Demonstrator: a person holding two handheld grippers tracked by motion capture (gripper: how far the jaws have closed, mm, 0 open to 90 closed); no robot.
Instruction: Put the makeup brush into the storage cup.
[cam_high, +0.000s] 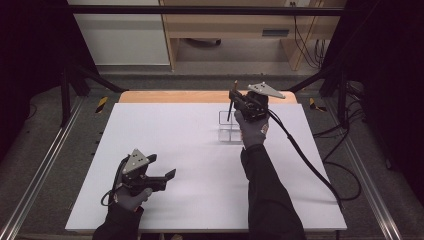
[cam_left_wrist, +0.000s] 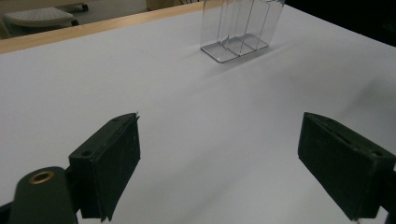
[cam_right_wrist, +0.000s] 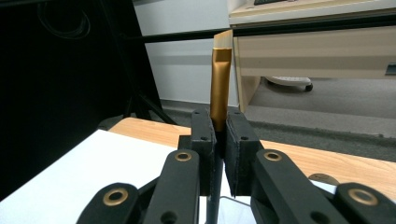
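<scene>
brush: gold ferrule, pale tan bristles, dark handle
organizer: clear, see-thru
table sheet: plain white, no pattern
table edge: light wood
grippers: black jaws, brass rivets, grey top plate
sleeves: dark

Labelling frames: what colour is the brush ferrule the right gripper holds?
Gold ferrule, pale bristle tip; clearest in the right gripper view.
</scene>
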